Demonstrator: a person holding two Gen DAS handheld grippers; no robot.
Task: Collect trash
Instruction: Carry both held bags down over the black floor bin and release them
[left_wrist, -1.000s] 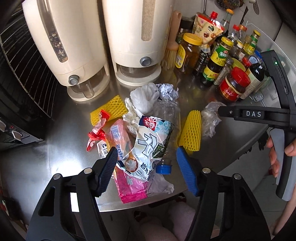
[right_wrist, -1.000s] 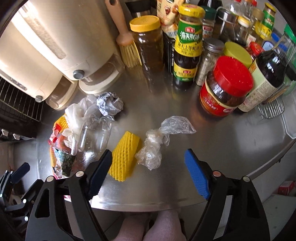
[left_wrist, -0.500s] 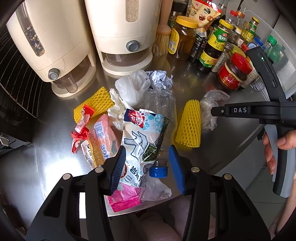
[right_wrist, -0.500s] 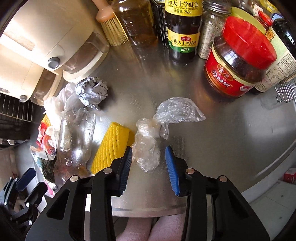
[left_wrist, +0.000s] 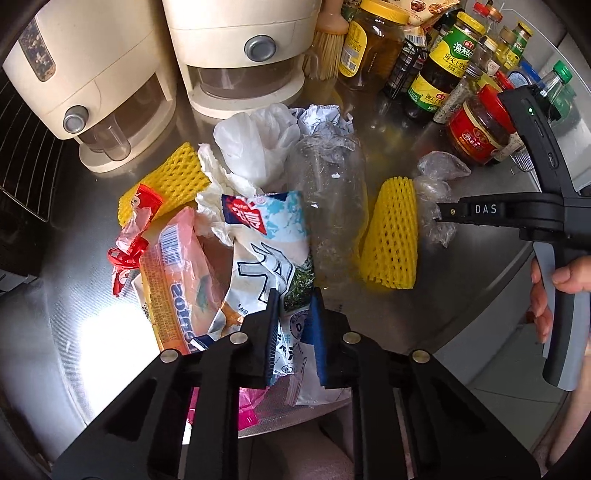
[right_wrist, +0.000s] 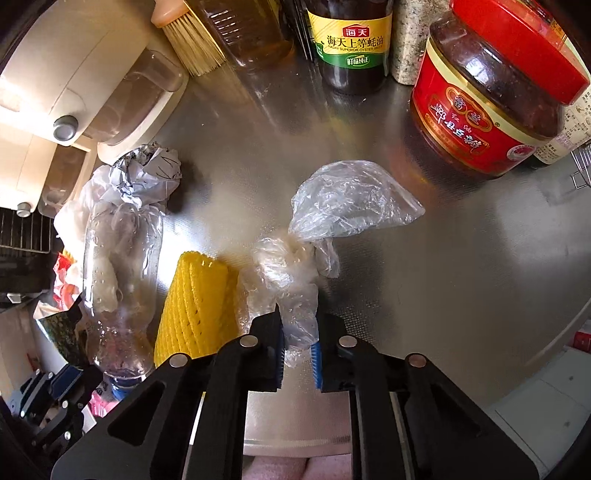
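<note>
Steel counter (right_wrist: 461, 295) bare rightward, right claw (right_wrist: 297, 354) pinching plastic bag (right_wrist: 332, 221) near edge

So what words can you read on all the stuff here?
"DAS": on the right gripper, on its black bar.
"海天上等蚝油": on the oyster sauce bottle.
"HADAY SUPERIOR OYSTER SAUCE": small, same label, only partly legible.
"海天": on the green-capped bottle; the rest is too small.
Red jar: gold characters, too stylised to read surely.
Blue-white snack bag in the left gripper: crumpled, unreadable.
</note>
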